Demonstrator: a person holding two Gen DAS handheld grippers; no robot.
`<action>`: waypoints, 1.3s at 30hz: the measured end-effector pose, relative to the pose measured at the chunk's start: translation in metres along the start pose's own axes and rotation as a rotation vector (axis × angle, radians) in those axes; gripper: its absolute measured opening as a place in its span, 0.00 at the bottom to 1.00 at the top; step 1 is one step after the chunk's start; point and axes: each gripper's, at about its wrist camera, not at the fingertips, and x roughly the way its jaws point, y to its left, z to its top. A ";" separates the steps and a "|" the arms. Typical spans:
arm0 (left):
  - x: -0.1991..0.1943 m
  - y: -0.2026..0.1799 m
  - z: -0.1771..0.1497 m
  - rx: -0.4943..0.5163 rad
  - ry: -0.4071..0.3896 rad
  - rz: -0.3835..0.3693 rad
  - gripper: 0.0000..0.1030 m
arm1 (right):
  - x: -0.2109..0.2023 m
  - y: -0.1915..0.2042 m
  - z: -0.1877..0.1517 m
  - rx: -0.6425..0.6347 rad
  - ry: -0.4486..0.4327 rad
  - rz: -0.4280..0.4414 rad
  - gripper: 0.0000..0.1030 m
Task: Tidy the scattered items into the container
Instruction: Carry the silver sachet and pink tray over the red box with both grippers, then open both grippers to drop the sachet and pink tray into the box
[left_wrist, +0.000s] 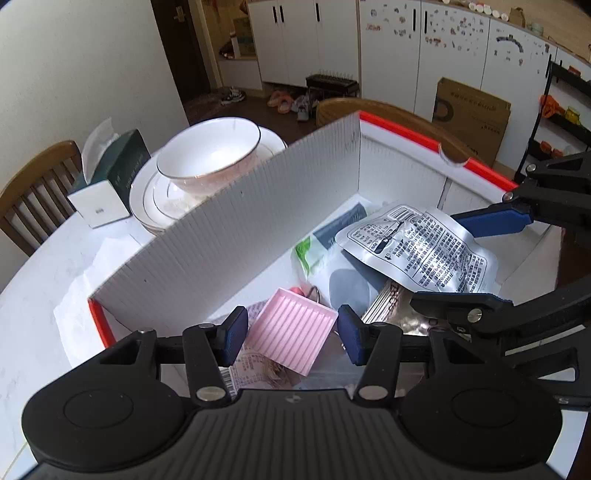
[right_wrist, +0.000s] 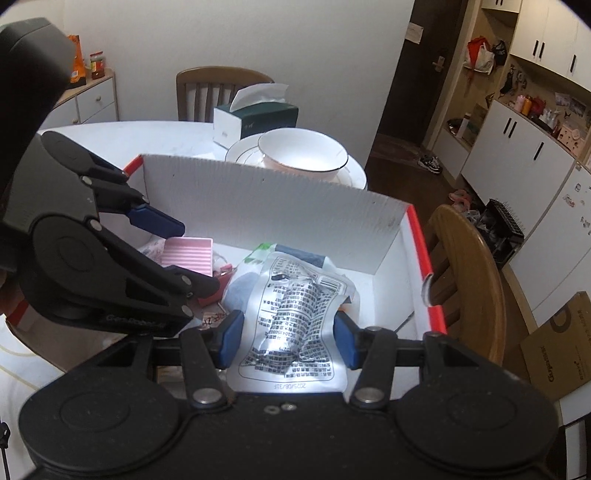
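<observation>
left wrist view: the left gripper (left_wrist: 291, 334) hangs over the near end of a white box (left_wrist: 229, 236) with a red rim, its blue fingers spread wide and holding nothing. a pink ridged tray (left_wrist: 291, 328) lies between and below them on the box floor, on top of printed packets. further in sits a silver pouch (left_wrist: 417, 247) covered in black print, resting on a green-and-white bag (left_wrist: 308, 254) and other items. the right gripper (left_wrist: 491, 254) reaches in from the right, its jaws apart on either side of the pouch's far edge. outside the box, on the white table (left_wrist: 33, 325), stand a bowl (left_wrist: 208, 151) on stacked plates and a tissue box (left_wrist: 110, 177).

right wrist view: the right gripper (right_wrist: 286, 341) is over the box (right_wrist: 258, 206), the silver pouch (right_wrist: 295, 325) lying between its open blue fingers; whether the pads touch it cannot be told. the left gripper (right_wrist: 184, 254) stands at left, jaws parted above the pink tray (right_wrist: 188, 254).
</observation>
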 end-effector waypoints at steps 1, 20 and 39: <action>0.002 0.000 -0.001 0.001 0.008 -0.002 0.51 | 0.002 0.000 -0.001 -0.001 0.003 0.002 0.50; 0.019 0.002 -0.002 0.004 0.091 -0.056 0.54 | 0.010 0.001 -0.004 -0.044 0.029 0.004 0.55; -0.030 0.011 -0.012 -0.091 -0.035 -0.080 0.64 | -0.022 -0.009 -0.005 -0.014 -0.016 0.038 0.72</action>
